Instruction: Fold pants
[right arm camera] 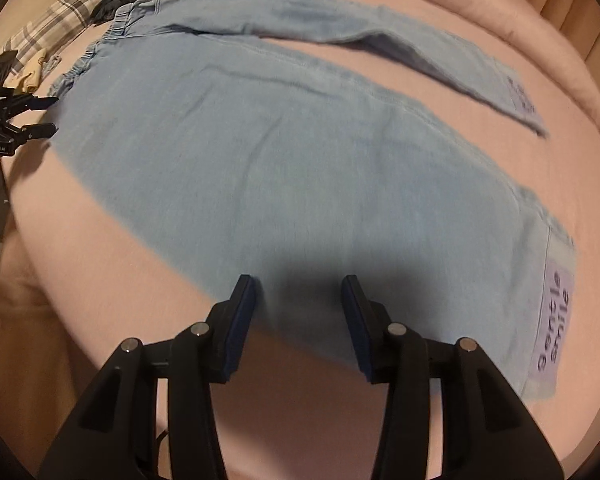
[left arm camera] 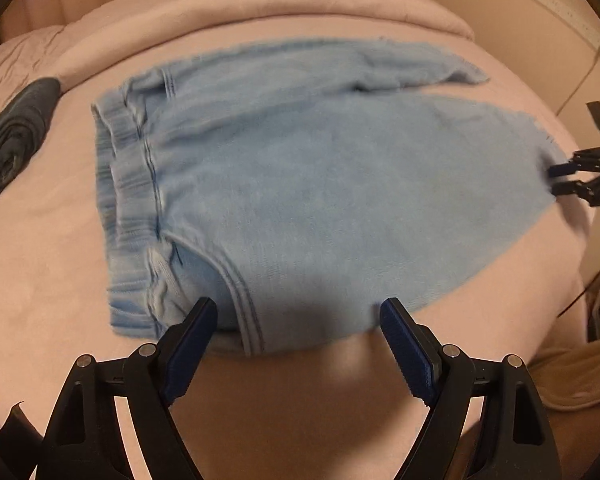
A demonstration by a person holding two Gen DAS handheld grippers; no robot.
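The light-blue pants (right arm camera: 260,152) lie spread flat on the pink bed (left arm camera: 60,264), legs apart, unfolded; both left tongs (left arm camera: 296,312) and right tongs (right arm camera: 298,290) hover released at the near edge, next needing a pinch there.

One pair of light blue pants (right arm camera: 236,152) is seen, spread on one pink bed (right arm camera: 480,52), with two legs and two lilac patches counted at the hems (right arm camera: 553,322). One dark folded garment (left arm camera: 18,136) is counted beside the waistband. One plaid cloth (right arm camera: 56,20) is seen further off. Two hand-held grippers are counted: the left hand-held gripper (left arm camera: 298,344) and the right hand-held gripper (right arm camera: 300,320).
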